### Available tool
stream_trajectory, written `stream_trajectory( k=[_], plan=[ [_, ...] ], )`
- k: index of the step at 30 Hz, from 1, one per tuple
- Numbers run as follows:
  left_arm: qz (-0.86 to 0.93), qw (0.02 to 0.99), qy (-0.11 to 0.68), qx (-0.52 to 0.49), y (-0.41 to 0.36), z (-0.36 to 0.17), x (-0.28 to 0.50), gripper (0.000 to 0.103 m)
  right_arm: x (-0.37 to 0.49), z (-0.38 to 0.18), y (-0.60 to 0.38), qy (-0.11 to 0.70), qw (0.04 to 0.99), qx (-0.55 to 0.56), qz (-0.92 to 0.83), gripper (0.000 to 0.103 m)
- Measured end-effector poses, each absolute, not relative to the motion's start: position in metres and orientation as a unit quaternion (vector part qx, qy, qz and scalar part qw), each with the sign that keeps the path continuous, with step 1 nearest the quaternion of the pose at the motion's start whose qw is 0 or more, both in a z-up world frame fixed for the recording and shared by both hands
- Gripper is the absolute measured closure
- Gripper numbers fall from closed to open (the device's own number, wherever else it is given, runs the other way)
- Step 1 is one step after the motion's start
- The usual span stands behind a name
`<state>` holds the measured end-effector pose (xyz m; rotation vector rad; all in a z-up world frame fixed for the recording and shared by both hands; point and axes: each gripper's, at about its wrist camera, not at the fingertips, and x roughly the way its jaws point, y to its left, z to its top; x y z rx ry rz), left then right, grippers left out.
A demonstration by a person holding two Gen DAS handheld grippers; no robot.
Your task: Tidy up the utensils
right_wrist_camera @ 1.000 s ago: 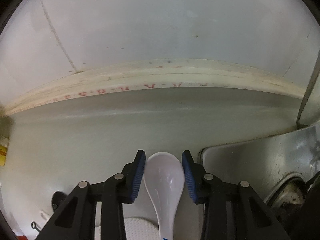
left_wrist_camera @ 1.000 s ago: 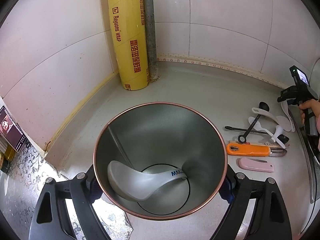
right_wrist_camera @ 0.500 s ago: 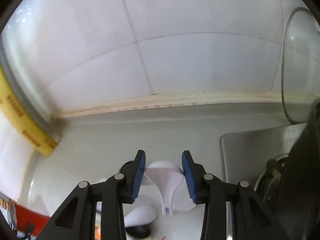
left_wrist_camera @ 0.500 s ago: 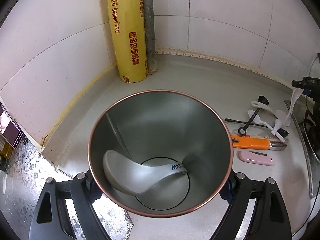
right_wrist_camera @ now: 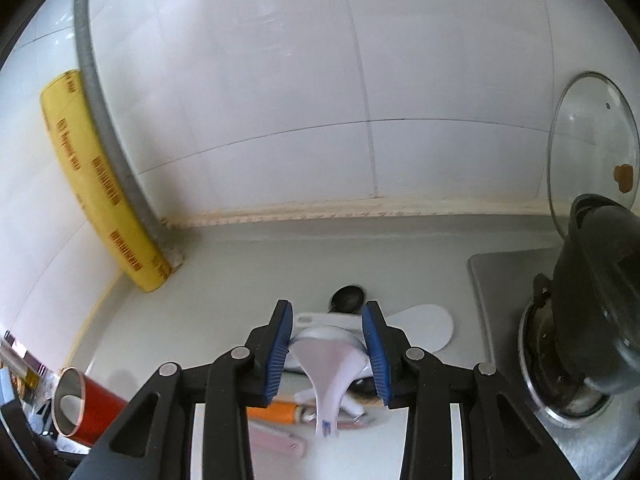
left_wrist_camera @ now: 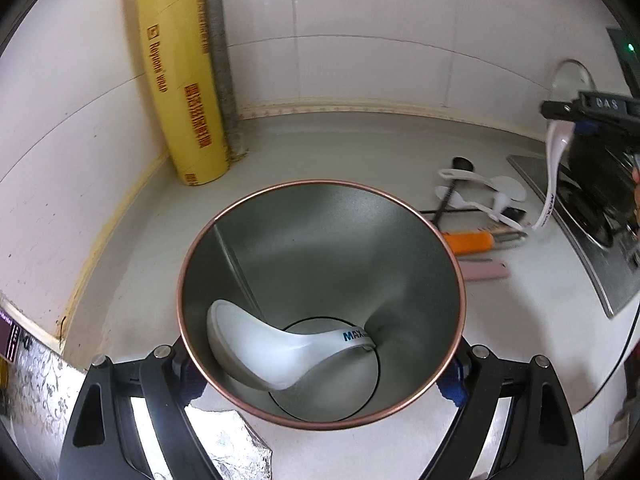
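Bright daylight, fisheye warp, slight blur

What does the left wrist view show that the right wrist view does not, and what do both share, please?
Only the left wrist view shows the inside of the metal cup, where a white spoon lies, clamped by the left hand-held gripper.

Only the right wrist view shows the cup's red outside, the black pot and the whole glass lid.

Both show the yellow wrap roll, the orange-handled tool and the second white spoon pinched in the right hand-held gripper.

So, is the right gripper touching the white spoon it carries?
Touching. The right wrist view shows the right gripper with both blue pads pressed against the bowl of the white spoon.
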<state>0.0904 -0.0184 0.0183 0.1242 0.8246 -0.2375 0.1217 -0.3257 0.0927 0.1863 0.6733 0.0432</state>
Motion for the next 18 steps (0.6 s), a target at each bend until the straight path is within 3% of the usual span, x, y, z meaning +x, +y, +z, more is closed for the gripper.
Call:
stream_trajectory(
  k=[10,12,18],
  plan=[
    [-0.148,0.918,0.364,0.063,-0.027,0.015,0.080,0.013,0.094,0.116,-0.279,0.324,0.941,0.082,0.055,0.066],
    [-0.155,0.917,0.360,0.066,-0.028,0.015,0.079,0.013,0.092,0.125,-0.269,0.318,0.942,0.074,0.072,0.078],
    [-0.169,0.916,0.356,0.071,-0.027,0.015,0.079,0.013,0.087,0.152,-0.224,0.294,0.949,0.015,0.112,0.078]
  ],
)
